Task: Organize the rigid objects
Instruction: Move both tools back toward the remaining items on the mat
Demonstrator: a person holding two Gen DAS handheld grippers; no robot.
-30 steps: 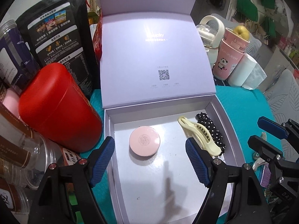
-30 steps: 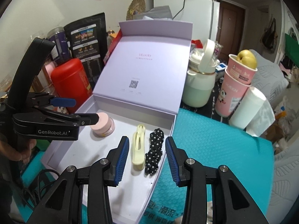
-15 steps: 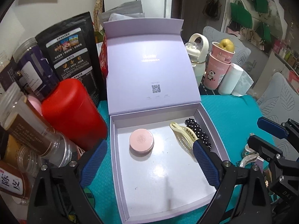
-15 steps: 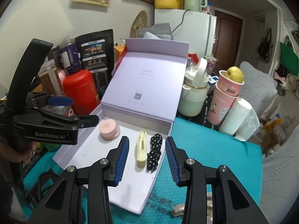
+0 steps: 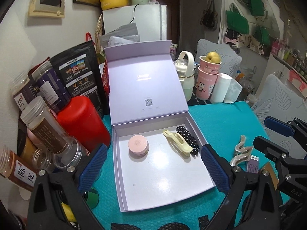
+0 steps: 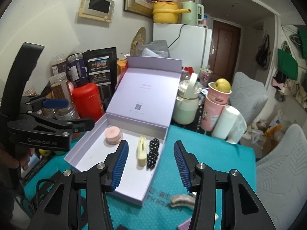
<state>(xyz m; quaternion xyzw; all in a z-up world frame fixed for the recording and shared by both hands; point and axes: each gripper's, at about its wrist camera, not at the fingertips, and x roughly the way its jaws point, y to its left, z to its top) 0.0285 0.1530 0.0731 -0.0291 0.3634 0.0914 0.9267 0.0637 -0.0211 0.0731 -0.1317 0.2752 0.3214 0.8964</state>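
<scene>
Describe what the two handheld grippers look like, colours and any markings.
Both are matte black, angular frames with silver screw heads. The left gripper and right gripper each carry two fingers faced with ribbed dark-blue pads. White "GenRobot.AI" lettering marks the left one's side; a curved black handle rises behind it.

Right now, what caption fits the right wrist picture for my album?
Open tongs hover over a lilac box holding a pink tin, a cream clip and a spotted scrunchie.

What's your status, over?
Left tongs and right tongs just opening, both empty. Compact, two clips in lilac box. Wavy clip outside, unobstructed.
</scene>
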